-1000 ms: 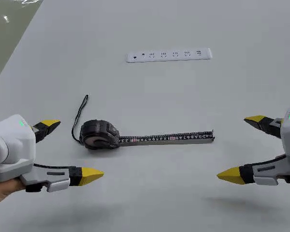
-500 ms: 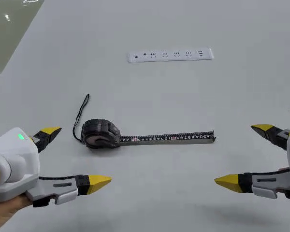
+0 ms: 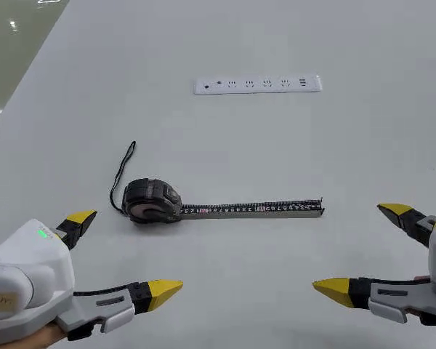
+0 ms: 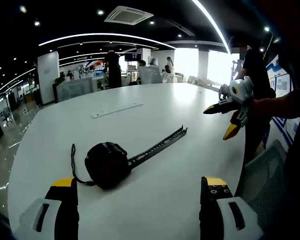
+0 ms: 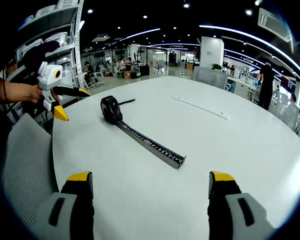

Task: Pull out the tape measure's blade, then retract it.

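Note:
A black tape measure (image 3: 151, 201) lies on the white table (image 3: 225, 138), its blade (image 3: 251, 209) pulled out to the right and lying flat, a black wrist strap (image 3: 120, 174) curling off its left side. My left gripper (image 3: 123, 253) hovers open at the near left, short of the case (image 4: 106, 163). My right gripper (image 3: 357, 249) hovers open at the near right, beyond the blade's tip (image 5: 178, 160). Neither touches the tape measure (image 5: 110, 109). The right gripper (image 4: 224, 118) shows in the left gripper view, and the left gripper (image 5: 64, 104) in the right gripper view.
A white power strip (image 3: 258, 84) lies flat on the far side of the table. The table's left edge (image 3: 18, 94) runs diagonally, with a green floor beyond it. People and desks stand in the office background.
Both grippers have drawn back toward me and lower in the head view. The tape measure and its extended blade have stayed where they were.

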Available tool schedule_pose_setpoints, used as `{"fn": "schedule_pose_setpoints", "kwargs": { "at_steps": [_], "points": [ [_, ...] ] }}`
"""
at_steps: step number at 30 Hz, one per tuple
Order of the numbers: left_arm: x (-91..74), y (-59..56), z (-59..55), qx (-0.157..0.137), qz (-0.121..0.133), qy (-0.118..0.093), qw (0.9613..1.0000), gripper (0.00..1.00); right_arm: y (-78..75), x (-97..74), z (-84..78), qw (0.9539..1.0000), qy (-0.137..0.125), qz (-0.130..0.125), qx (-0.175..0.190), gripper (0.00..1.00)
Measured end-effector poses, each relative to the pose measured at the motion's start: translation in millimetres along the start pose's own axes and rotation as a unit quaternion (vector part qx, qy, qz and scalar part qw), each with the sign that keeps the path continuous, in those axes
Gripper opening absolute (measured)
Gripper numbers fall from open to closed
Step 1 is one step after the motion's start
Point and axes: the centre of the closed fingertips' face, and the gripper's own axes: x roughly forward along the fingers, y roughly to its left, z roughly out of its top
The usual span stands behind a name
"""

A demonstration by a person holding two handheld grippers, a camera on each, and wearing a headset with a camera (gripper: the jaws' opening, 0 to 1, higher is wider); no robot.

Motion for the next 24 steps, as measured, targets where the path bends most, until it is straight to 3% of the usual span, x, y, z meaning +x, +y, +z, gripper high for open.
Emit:
{"fn": "schedule_pose_setpoints", "kwargs": {
  "at_steps": [8, 9, 10, 16, 20, 24],
  "points": [
    [-3.0, -1.7, 0.6, -0.012, 0.014, -0.006, 0.9998, 1.0, 6.6, 0.2, 2.2, 0.9999, -0.004, -0.006, 0.01, 0.98],
    [-5.3, -1.1, 1.2, -0.033, 0.037, -0.008, 0.9987, 1.0, 14.0, 0.3, 7.2, 0.9995, -0.012, -0.017, 0.023, 0.98],
    [-5.5, 0.3, 1.4, -0.036, 0.042, -0.009, 0.9984, 1.0, 14.0, 0.5, 7.7, 0.9994, -0.014, -0.02, 0.026, 0.98],
    [-5.5, 1.8, 1.2, -0.04, 0.049, -0.009, 0.998, 1.0, 16.0, 0.7, 10.4, 0.9991, -0.018, -0.024, 0.029, 0.98],
    [-7.9, 6.4, -0.5, -0.051, 0.071, -0.001, 0.9962, 1.0, 20.5, 1.4, 10.6, 0.9991, -0.015, -0.029, 0.027, 0.98],
    [-8.4, 4.6, 1.0, -0.056, 0.076, -0.003, 0.9956, 1.0, 21.0, 1.2, 12.1, 0.999, -0.017, -0.03, 0.028, 0.98]
  ]
}}
